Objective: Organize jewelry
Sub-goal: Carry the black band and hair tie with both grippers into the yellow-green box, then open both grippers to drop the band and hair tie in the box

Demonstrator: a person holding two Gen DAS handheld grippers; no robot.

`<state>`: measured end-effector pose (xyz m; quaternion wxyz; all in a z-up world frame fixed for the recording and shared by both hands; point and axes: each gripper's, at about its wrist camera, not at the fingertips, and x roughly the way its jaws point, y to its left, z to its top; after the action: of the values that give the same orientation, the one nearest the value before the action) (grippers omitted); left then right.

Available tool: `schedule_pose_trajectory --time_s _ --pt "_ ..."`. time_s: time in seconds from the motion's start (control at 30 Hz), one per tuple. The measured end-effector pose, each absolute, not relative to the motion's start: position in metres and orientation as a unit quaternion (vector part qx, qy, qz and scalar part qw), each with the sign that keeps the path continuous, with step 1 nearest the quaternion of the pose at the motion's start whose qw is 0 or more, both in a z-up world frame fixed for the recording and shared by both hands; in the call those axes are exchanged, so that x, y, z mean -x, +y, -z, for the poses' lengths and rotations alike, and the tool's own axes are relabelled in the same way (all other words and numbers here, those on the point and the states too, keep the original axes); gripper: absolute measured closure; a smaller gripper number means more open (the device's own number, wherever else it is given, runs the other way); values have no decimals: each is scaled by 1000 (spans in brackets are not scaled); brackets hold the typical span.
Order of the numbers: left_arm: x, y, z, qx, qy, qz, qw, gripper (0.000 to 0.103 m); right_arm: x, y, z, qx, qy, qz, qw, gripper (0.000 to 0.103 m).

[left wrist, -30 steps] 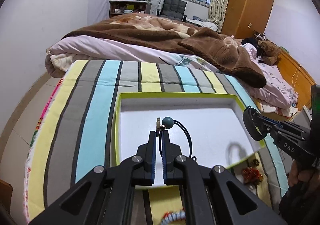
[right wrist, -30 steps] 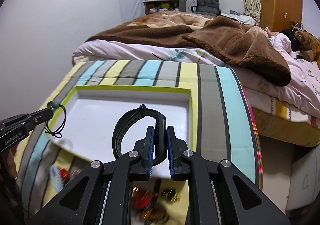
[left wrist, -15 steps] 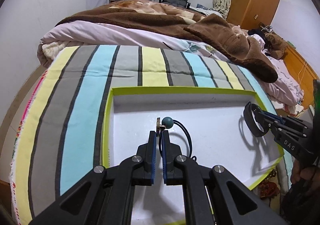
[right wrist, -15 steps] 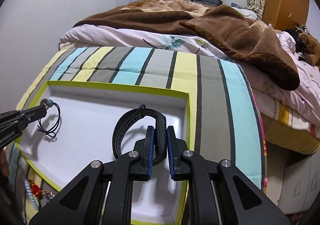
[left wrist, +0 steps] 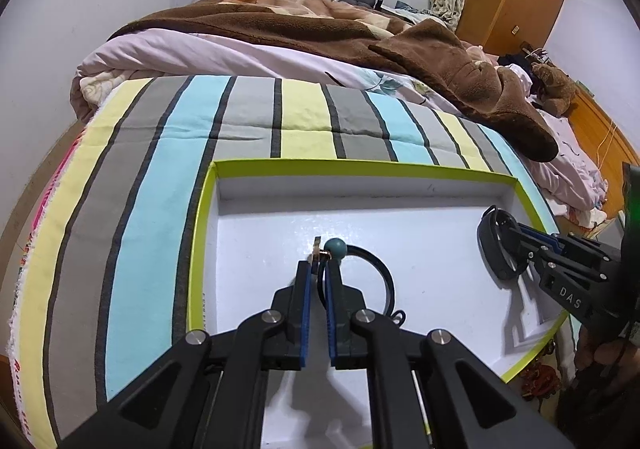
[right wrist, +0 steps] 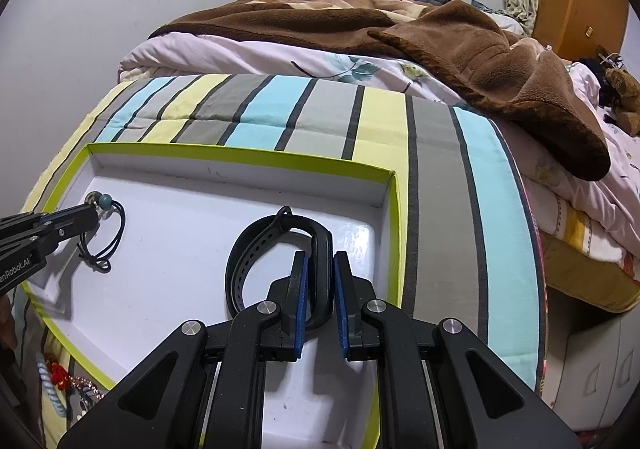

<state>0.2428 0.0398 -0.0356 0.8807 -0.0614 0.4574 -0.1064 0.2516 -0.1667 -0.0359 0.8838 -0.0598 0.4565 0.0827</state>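
A shallow white tray with a lime-green rim (left wrist: 360, 165) (right wrist: 240, 155) lies on the striped bedsheet. My left gripper (left wrist: 318, 267) (right wrist: 94, 211) is low over the tray's left half. It grips a black cord bracelet (left wrist: 384, 281) (right wrist: 116, 233) that has a teal bead (left wrist: 335, 248) and a small gold ring at the fingertips. Its jaws are opening, with the cord still pinched between them. The cord loop droops onto the tray floor. My right gripper (right wrist: 318, 261) (left wrist: 516, 237) is shut on a black perforated strap bracelet (right wrist: 248, 249) (left wrist: 492, 249), which is down at the tray's right side.
Loose jewellery, including a pale blue twisted piece and red bits (right wrist: 60, 381) (left wrist: 540, 377), lies on the sheet by the tray's near edge. A brown blanket (left wrist: 360, 33) is heaped behind. The bed drops off at the right (right wrist: 540, 269). A hand (left wrist: 600, 349) holds the right gripper.
Both grippers moved forward and down over the tray with their bracelets. The cord loop and the strap now sit near the tray floor. The loose jewellery slid toward the frame edges.
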Motion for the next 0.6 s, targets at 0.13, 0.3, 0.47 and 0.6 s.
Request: schedule_pose_trajectory --time_s 0.13,0.3,0.47,0.6 --pt "-241 39 34 62 457 110 880 89 -251 -168 35 54 454 -84 885 89" --pt "-236 36 28 61 451 110 884 66 -246 -169 28 48 445 -91 890 85" --pt "-219 38 14 63 434 113 892 65 -231 -173 11 29 420 -104 901 66" --pt "-198 41 2 69 416 117 899 62 -214 -176 -1 18 408 -113 906 66"
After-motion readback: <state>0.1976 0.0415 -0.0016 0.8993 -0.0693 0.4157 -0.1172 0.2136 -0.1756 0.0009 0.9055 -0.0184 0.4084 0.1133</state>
